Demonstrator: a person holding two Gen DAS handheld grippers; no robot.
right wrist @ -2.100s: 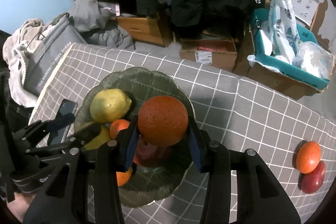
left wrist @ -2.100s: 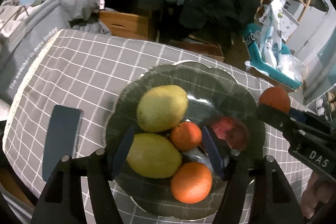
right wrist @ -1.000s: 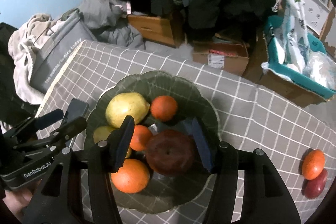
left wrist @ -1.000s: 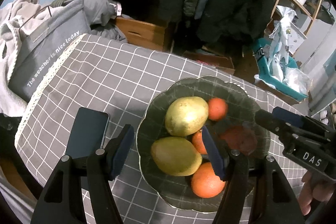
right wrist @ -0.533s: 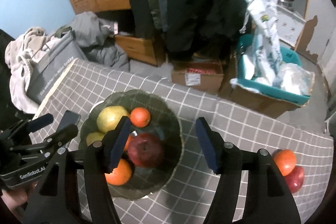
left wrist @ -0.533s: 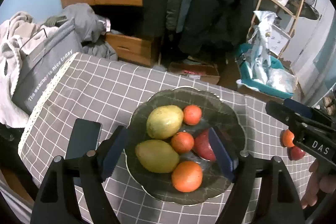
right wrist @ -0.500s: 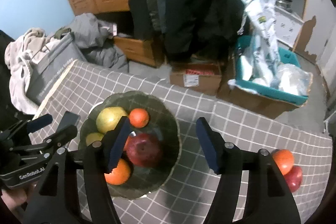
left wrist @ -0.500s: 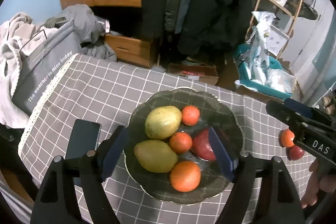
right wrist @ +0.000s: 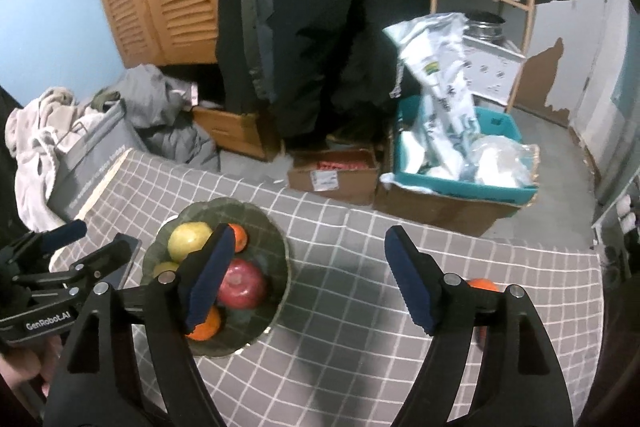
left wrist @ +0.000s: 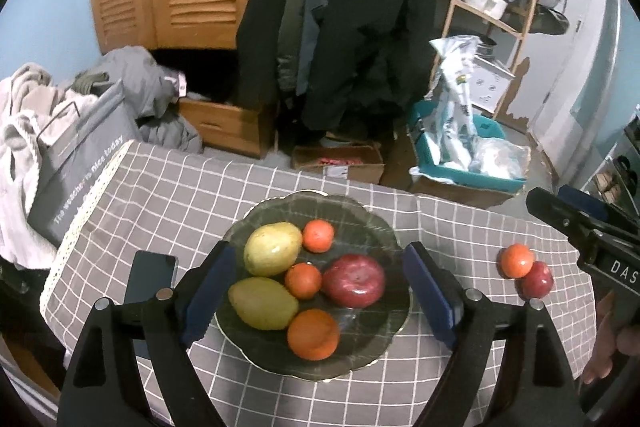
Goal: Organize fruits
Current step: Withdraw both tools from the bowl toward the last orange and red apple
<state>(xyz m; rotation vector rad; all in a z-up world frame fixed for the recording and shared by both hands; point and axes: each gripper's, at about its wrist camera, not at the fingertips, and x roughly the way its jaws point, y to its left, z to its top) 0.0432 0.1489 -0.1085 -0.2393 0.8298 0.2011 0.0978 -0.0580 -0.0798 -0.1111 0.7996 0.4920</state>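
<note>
A dark scalloped bowl (left wrist: 372,223) (right wrist: 276,239) on the checked tablecloth holds two yellow-green pears (left wrist: 273,247), three oranges (left wrist: 313,333) and a red apple (left wrist: 354,280) (right wrist: 241,288). My left gripper (left wrist: 318,297) hangs above the bowl, its jaws still opening with nothing gripped. My right gripper (right wrist: 308,277) is raised over the cloth to the right of the bowl, its jaws opening too and empty. On the cloth at the right lie a loose orange (left wrist: 516,260) (right wrist: 483,284) and a small red apple (left wrist: 537,279), touching each other.
A dark phone (left wrist: 150,275) lies left of the bowl. A grey bag (left wrist: 80,163) and clothes sit past the table's left edge. On the floor behind are a cardboard box (right wrist: 334,173), a teal bin (right wrist: 460,183) and hanging coats.
The right gripper let go of the red apple into the bowl, opened and drew back up and to the right. The left gripper also opened wider and rose away from the bowl.
</note>
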